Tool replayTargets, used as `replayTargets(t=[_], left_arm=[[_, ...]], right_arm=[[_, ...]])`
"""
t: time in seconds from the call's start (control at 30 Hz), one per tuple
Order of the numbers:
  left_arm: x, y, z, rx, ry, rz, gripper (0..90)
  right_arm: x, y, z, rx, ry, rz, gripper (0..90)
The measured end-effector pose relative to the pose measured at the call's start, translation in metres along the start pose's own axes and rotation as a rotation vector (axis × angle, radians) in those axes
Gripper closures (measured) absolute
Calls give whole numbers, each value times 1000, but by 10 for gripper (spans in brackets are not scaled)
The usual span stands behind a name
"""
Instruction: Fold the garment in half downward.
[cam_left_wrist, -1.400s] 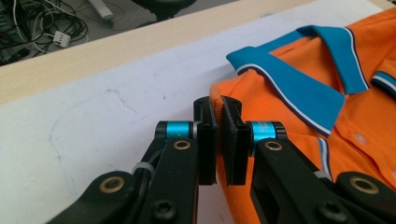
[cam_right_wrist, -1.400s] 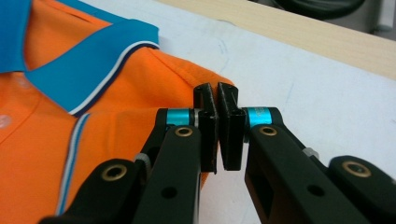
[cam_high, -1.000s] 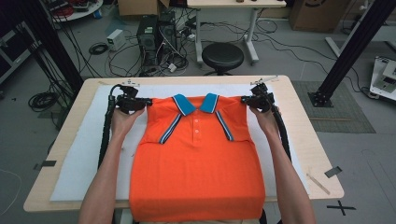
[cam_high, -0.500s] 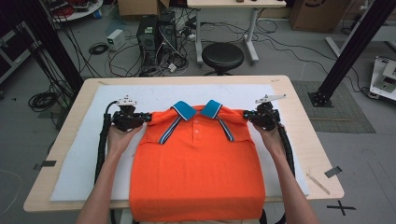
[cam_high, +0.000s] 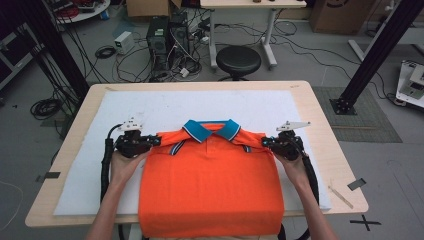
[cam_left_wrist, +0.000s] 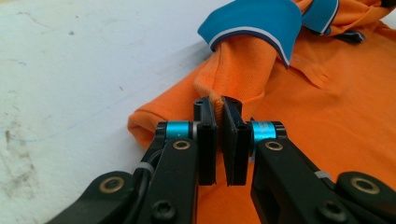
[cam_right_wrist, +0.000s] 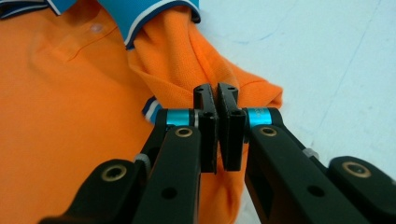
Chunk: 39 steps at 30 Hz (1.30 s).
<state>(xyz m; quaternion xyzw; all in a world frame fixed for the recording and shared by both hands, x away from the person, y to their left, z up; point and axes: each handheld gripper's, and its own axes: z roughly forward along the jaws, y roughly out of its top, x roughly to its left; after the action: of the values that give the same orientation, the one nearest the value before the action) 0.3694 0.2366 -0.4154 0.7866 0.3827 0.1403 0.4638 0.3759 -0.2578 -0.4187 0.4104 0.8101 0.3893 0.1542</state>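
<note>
We're looking down on the orange polo shirt (cam_high: 212, 185), spread front-up in the lower middle of the high view, its blue collar (cam_high: 210, 130) toward the top and its hem hanging over the near table edge. It lies on a white mat (cam_high: 200, 102) that covers the wooden table (cam_high: 330, 130). At centre left, our left gripper (cam_high: 155, 141) is clamped tight on the shoulder fold, and in the left gripper view we see orange cloth pinched between the pads. At centre right, the right gripper (cam_high: 265, 143) bites the other shoulder likewise, with fabric bunched between its closed jaws. Both hands sit just outside the shirt's edges.
</note>
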Motion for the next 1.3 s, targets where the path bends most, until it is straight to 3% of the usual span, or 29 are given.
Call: replayTargets(t=[0.13,0.53,0.9,1.3], left_arm=[[-8,-9,-7,11,-17,9,849],[-21,-47,-25,-1,-83,-25,850],[-35,-62,-44,-8,-132,-25,849],[-39,-76,-55,13,-146,-39,848]], right_arm=[[6,-9,-7,-9,12,-2,883],[12,-37,-27,-27,71,30,883],[29,-55,-49,-29,108,13,883],[32,-69,-54,-4,149,18,884]])
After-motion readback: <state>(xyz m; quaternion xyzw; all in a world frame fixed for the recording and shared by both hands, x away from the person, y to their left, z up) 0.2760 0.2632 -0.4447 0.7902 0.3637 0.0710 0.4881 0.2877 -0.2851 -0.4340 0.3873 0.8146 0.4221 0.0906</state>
